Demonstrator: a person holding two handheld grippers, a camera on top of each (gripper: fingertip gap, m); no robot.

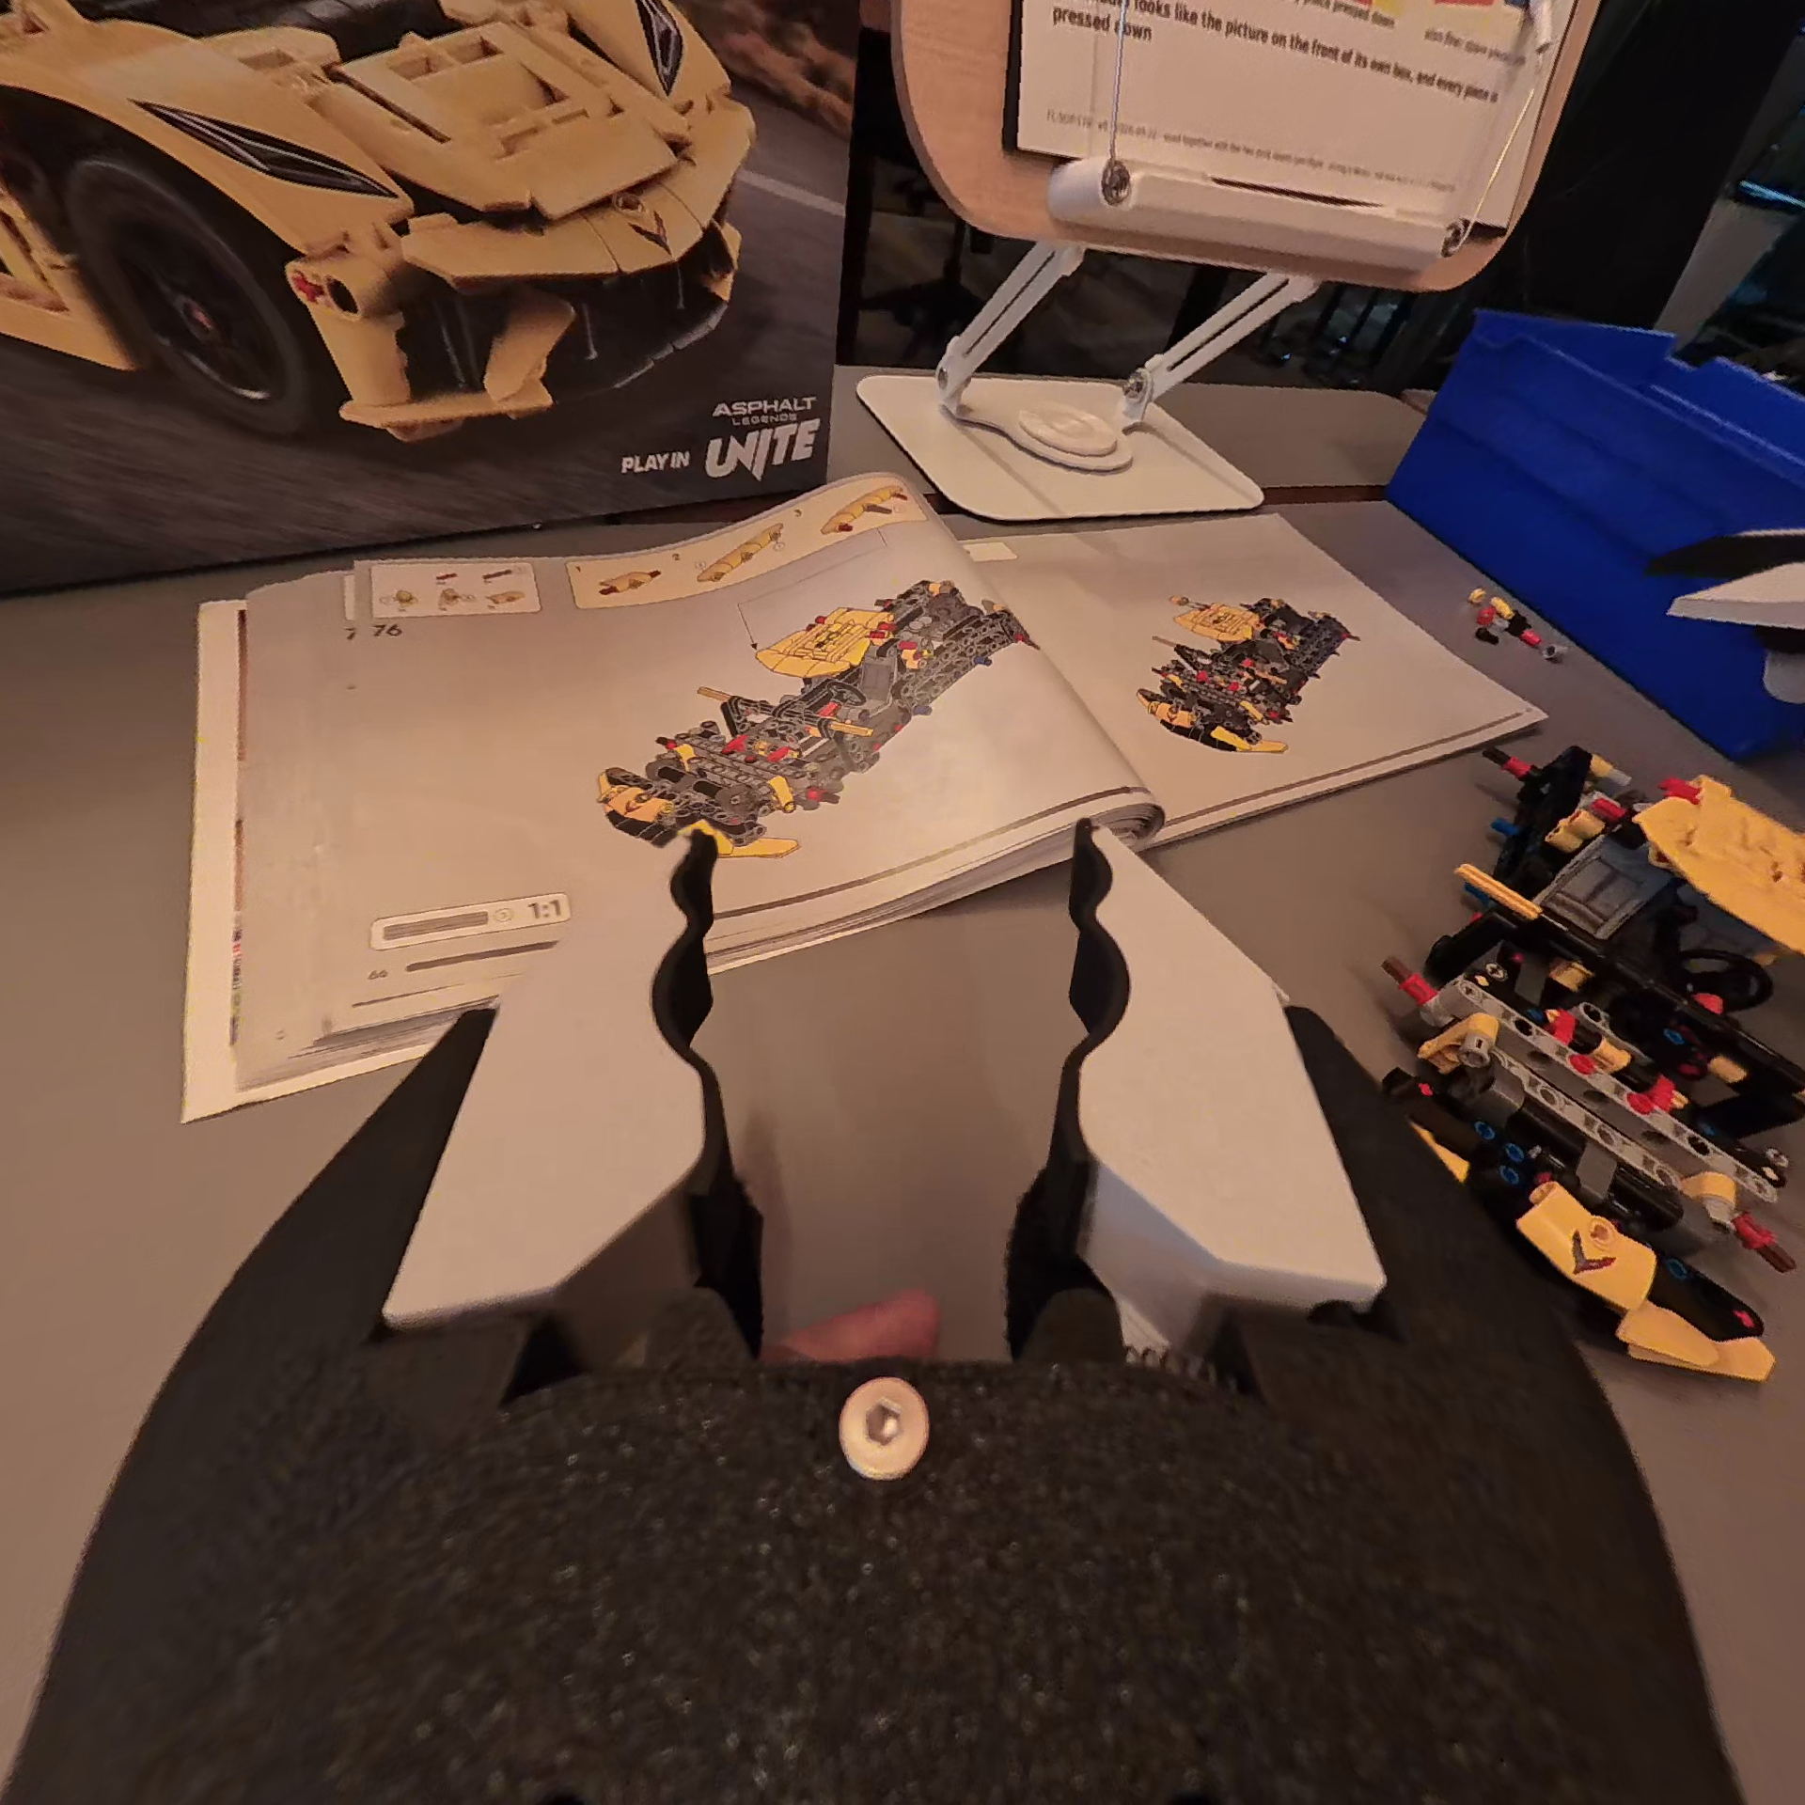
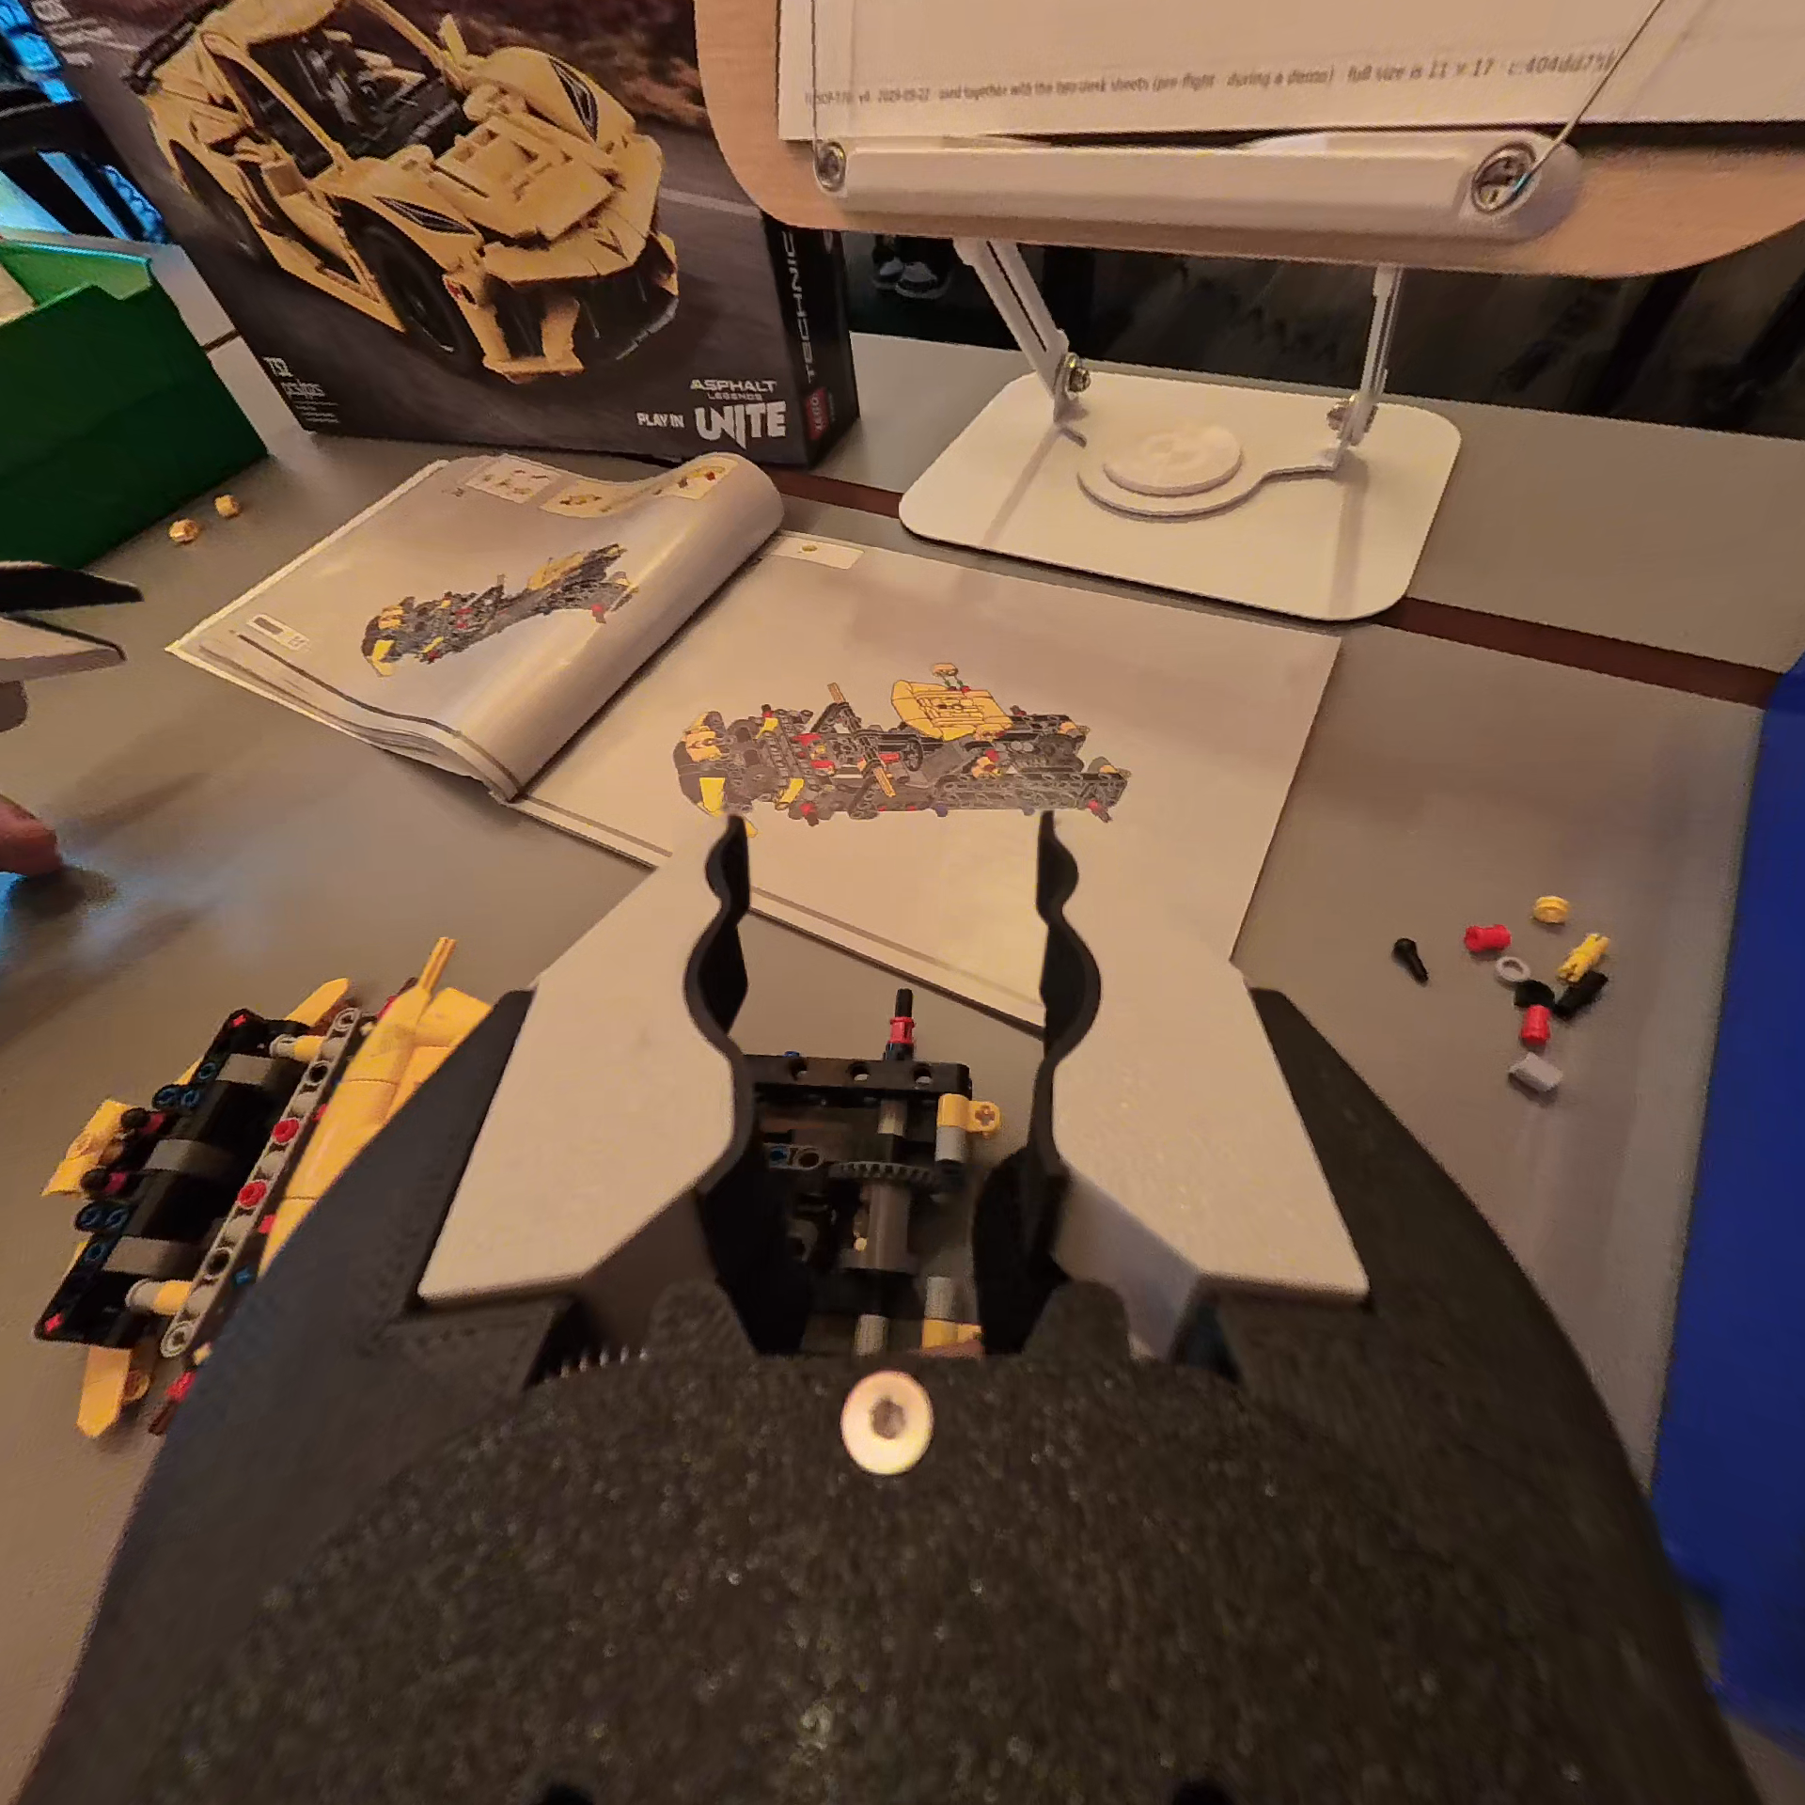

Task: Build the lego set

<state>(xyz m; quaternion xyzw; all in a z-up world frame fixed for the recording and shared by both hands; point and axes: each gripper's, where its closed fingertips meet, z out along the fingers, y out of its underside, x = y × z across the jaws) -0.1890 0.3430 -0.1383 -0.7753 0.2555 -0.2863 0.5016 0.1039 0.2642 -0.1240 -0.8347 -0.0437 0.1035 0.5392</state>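
Left wrist view: we see our left gripper (image 1: pixel 889 840) spread wide with nothing between its fingers, hovering over the grey table (image 1: pixel 117 1270) at the near edge of the open instruction booklet (image 1: pixel 684 742). Half-built yellow and black Lego car chassis (image 1: pixel 1602 1055) lies on the table to the right, well apart from the gripper. Set box (image 1: pixel 391 273) stands behind the booklet, white document stand (image 1: pixel 1074 440) beside it, blue bin (image 1: pixel 1582 508) at far right. Small pile of loose pieces (image 1: pixel 1509 620) sits just beside the bin. The other gripper's tip (image 1: pixel 1729 596) pokes in at the right edge.

Right wrist view: we see our right gripper (image 2: pixel 889 830) also wide apart, directly above the chassis (image 2: pixel 869 1153); a black frame with a grey axle and gear shows between the fingers, but we cannot tell if it touches them. Rest of the chassis sticks out at lower left. Loose pieces (image 2: pixel 1524 977) lie right of the booklet (image 2: pixel 606 635). Green bin (image 2: pixel 98 410) at far left, two small yellow pieces (image 2: pixel 205 518) near it.
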